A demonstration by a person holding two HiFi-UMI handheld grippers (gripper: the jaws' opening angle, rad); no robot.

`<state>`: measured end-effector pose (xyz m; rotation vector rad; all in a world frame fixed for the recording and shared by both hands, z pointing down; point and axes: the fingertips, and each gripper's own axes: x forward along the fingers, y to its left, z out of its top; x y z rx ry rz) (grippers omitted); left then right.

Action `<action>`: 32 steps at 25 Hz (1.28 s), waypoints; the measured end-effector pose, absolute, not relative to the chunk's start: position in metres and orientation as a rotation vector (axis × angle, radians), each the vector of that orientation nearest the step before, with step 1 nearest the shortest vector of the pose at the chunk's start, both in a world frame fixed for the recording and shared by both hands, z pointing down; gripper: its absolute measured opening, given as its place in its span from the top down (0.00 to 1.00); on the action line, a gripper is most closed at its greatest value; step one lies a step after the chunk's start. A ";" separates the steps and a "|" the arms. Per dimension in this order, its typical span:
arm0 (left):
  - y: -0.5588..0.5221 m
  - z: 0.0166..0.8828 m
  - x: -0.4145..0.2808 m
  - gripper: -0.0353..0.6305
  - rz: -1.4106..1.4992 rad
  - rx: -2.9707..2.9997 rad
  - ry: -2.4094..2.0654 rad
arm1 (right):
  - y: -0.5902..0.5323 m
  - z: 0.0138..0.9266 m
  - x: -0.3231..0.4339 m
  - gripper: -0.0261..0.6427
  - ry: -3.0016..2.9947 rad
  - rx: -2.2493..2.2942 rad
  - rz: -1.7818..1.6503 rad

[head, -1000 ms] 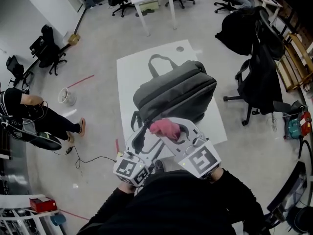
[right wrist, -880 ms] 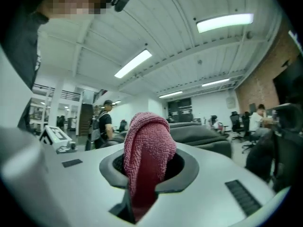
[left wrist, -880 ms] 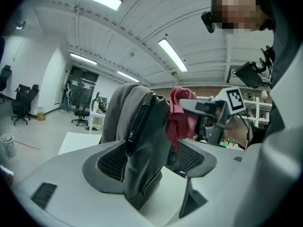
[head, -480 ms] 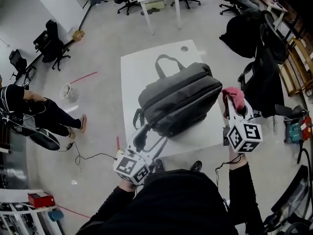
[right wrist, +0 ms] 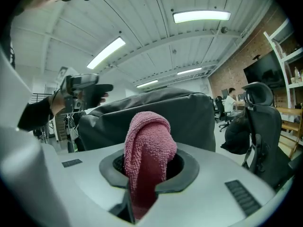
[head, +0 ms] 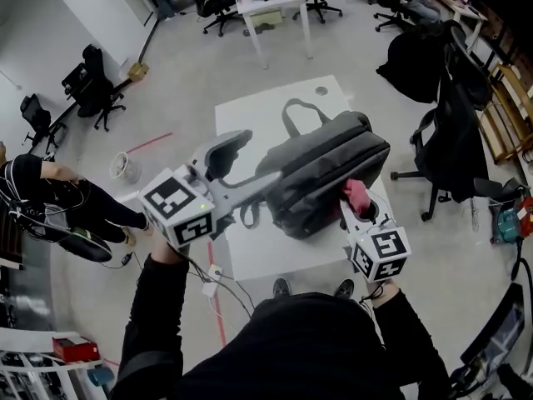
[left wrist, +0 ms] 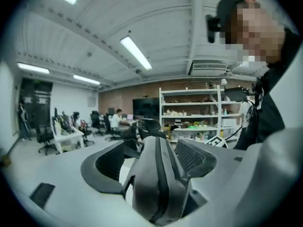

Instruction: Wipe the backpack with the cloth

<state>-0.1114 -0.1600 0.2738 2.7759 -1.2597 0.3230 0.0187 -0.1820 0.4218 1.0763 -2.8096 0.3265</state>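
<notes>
A grey backpack point(head: 329, 169) lies on a white table point(head: 250, 252). My right gripper point(head: 356, 198) is at the backpack's near right side, shut on a pink cloth point(right wrist: 149, 150) that sticks up out of the jaws. In the right gripper view the backpack point(right wrist: 156, 112) rises like a wall just beyond the cloth. My left gripper point(head: 243, 172) is raised at the backpack's left end with its jaws apart. A grey padded part of the backpack point(left wrist: 158, 183) with a dark seam lies between them, and a gap shows beside the left pad.
A black chair draped with dark bags point(head: 445, 115) stands close to the table's right side. At the back are a white desk point(head: 266, 2) and office chairs. A person point(head: 50, 198) sits on the floor at left, near a bucket point(head: 125, 167).
My right gripper carried the cloth from the front middle out to the right, then down against the backpack's near right side. My left gripper rose from the table's front edge to the backpack's left end.
</notes>
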 end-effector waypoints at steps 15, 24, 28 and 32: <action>-0.245 0.314 -0.089 0.42 0.338 2.326 -0.790 | -0.163 0.413 0.058 0.81 -2.771 1.299 0.408; -0.281 0.271 -0.083 0.82 0.269 2.481 -0.917 | -0.165 0.416 0.039 0.81 -2.783 1.255 0.465; -0.288 0.262 -0.106 0.82 0.503 2.563 -1.157 | -0.158 0.420 0.029 0.81 -2.809 1.184 0.422; -0.290 0.259 -0.118 0.82 0.504 2.546 -1.169 | -0.155 0.402 -0.004 0.81 -2.878 1.046 0.296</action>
